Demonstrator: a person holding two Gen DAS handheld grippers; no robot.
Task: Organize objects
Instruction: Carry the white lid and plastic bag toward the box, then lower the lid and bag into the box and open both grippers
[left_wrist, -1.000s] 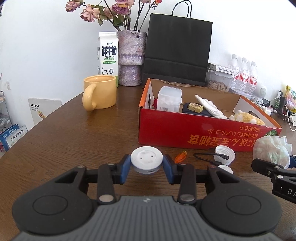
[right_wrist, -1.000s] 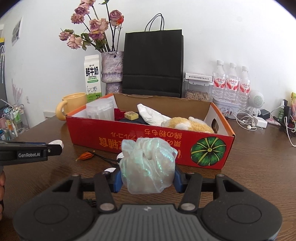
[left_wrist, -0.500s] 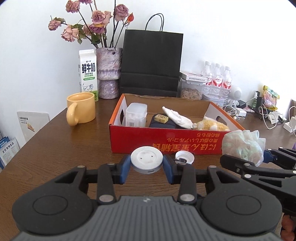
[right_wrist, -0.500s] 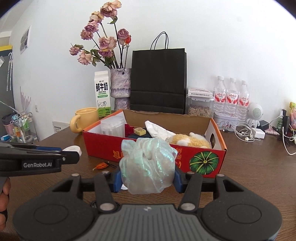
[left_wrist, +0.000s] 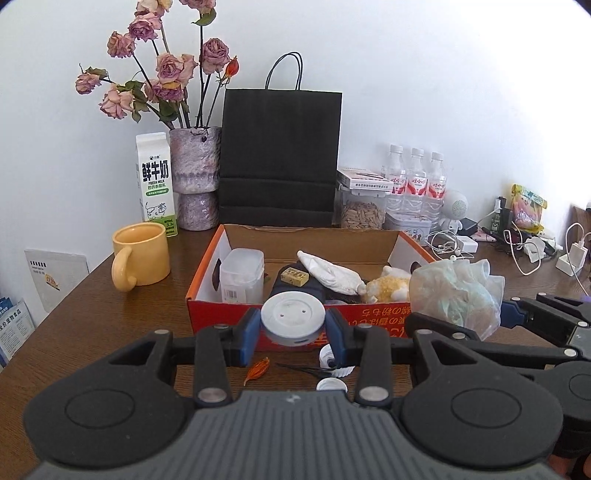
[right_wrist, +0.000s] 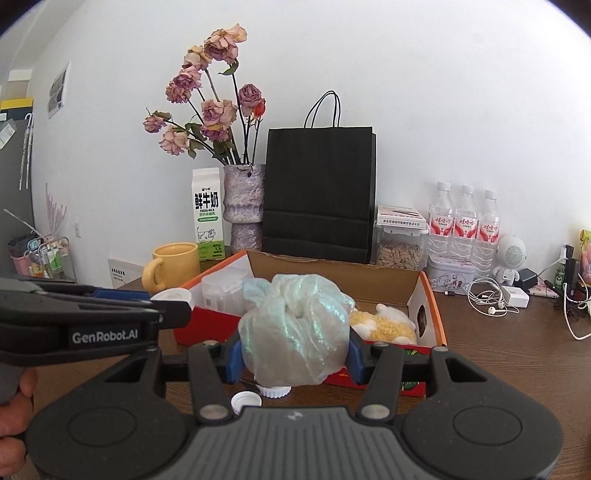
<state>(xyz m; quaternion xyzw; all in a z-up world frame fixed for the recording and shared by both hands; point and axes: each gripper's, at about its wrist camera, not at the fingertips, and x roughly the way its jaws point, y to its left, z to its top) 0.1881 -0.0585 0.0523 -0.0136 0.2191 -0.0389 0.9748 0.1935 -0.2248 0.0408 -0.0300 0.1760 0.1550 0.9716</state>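
Left tongs (left_wrist: 293, 330) pinch a white round disc (left_wrist: 293, 320) btwn blue pads, held in the air just near of the red cardboard box (left_wrist: 229, 317)'s front wall. Right tongs (right_wrist: 294, 354) pinch a knotted clear plastic bag (right_wrist: 295, 328), also off the tabletop (right_wrist: 517, 354), in front of the box's near-right part. In left view the bag (left_wrist: 458, 295) sits to the right of the disc, tongs side by side, apart. Inside box: clear lidded container (left_wrist: 242, 275) at left, small yellow block (left_wrist: 294, 275) mid, white cloth (left_wrist: 328, 273), yellow plush toy (left_wrist: 388, 286) at right. On the tabletop near the box: two white caps (right_wrist: 258, 395), an orange bit (left_wrist: 255, 371). Yellow mug (left_wrist: 142, 260) left of box; milk carton (left_wrist: 155, 184), flower vase (left_wrist: 194, 177), black paper bag (left_wrist: 280, 158) at far side.
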